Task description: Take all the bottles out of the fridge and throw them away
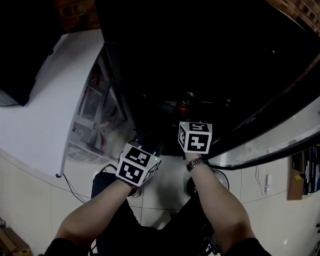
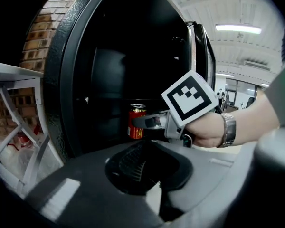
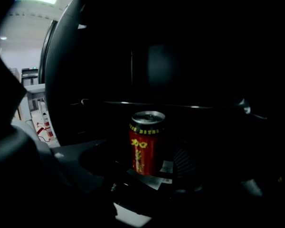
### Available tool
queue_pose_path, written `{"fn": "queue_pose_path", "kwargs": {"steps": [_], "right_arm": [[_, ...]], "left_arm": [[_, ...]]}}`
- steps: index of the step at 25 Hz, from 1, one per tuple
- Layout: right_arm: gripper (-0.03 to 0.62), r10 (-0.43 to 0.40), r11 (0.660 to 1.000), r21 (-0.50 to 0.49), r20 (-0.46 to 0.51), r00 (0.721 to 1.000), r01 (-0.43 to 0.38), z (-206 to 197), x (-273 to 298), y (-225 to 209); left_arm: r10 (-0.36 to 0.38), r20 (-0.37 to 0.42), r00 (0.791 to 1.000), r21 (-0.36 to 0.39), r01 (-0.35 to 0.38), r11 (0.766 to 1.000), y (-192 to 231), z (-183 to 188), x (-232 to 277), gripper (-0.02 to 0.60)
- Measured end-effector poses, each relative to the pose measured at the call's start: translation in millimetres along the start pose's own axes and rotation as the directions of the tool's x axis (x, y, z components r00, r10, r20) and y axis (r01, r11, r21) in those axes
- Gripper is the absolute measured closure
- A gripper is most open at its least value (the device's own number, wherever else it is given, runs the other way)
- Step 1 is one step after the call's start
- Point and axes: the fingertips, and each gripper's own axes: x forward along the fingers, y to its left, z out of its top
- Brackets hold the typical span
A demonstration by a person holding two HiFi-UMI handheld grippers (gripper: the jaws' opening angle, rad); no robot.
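A red can with yellow print [image 3: 146, 148] stands upright on a dark shelf inside the open black fridge [image 1: 202, 47]. It also shows as the can [image 2: 137, 121] and faintly as the can [image 1: 184, 109]. My right gripper [image 3: 147, 170] is open, with the can standing between its spread jaws; the pads do not press on it. From the side, the right gripper [image 2: 143, 121] reaches level at the can. My left gripper [image 2: 152, 148] hangs lower and nearer me, its jaws together with nothing in them. The fridge interior is very dark and no other container shows.
The white fridge door [image 1: 40, 105] stands open at the left, its door racks [image 2: 19, 108] holding red-and-white packets. A second door edge [image 1: 277, 140] runs along the right. Brick wall [image 2: 38, 37] is behind. Pale tiled floor [image 1: 256, 180] and a cable lie below.
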Motion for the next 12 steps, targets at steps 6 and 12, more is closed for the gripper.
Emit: {"fn": "queue_pose_path", "kwargs": {"steps": [6,12], "right_arm": [[0.253,-0.006,1.0,0.006,-0.007,1.0,0.006,6,23,-6],[0.266,0.004,1.0,0.006,-0.024,1.0,-0.004,6,34,-7]], "left_arm": [[-0.04,-0.007,0.999,0.014,0.04,0.999,4,6,17,0.577],[-0.046,-0.014,0.999,0.015,0.046,0.999,9,6,26,0.577]]}}
